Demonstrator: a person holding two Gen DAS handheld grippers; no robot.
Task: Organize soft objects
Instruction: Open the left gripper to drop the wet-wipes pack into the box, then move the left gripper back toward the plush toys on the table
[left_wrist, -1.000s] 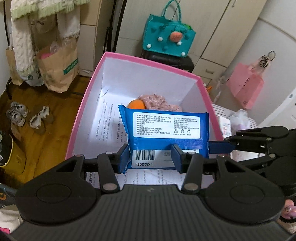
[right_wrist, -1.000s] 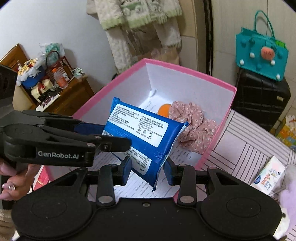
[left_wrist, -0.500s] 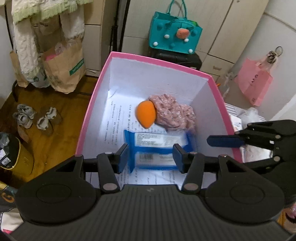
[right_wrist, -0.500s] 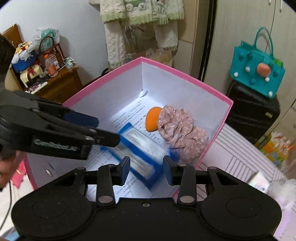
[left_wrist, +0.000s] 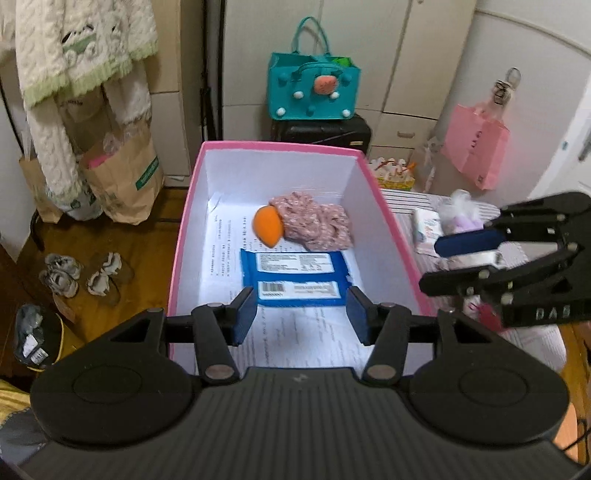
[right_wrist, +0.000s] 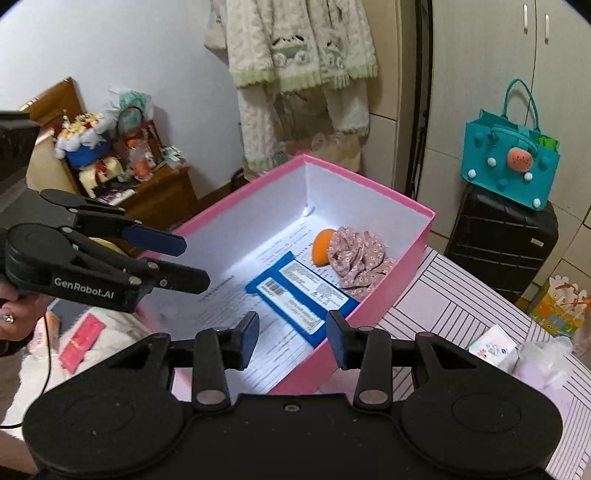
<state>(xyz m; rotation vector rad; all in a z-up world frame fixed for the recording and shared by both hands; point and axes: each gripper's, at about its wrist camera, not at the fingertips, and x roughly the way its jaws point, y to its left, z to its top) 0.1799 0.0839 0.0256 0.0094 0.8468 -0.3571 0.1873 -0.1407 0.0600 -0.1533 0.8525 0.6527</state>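
Observation:
A pink box (left_wrist: 183, 236) with white walls stands on the striped table. Inside lie a blue wipes pack (left_wrist: 293, 277), an orange sponge (left_wrist: 267, 230) and a pink floral scrunchie (left_wrist: 314, 221). The box (right_wrist: 421, 236), pack (right_wrist: 303, 295), sponge (right_wrist: 321, 251) and scrunchie (right_wrist: 358, 258) also show in the right wrist view. My left gripper (left_wrist: 301, 317) is open and empty above the box's near end. My right gripper (right_wrist: 291, 334) is open and empty over the box's near right rim.
A small white packet (left_wrist: 426, 225) and fluffy pale items (left_wrist: 463, 214) lie on the striped table (right_wrist: 443, 306) right of the box. A black suitcase (right_wrist: 498, 236) with a teal bag (right_wrist: 511, 162) stands behind. Paper bags (left_wrist: 125, 173) and shoes (left_wrist: 81, 273) are on the floor at left.
The blue wipes pack, held upright between both grippers a second ago, was let go and now lies flat in the box. Both grippers have pulled back and apart.

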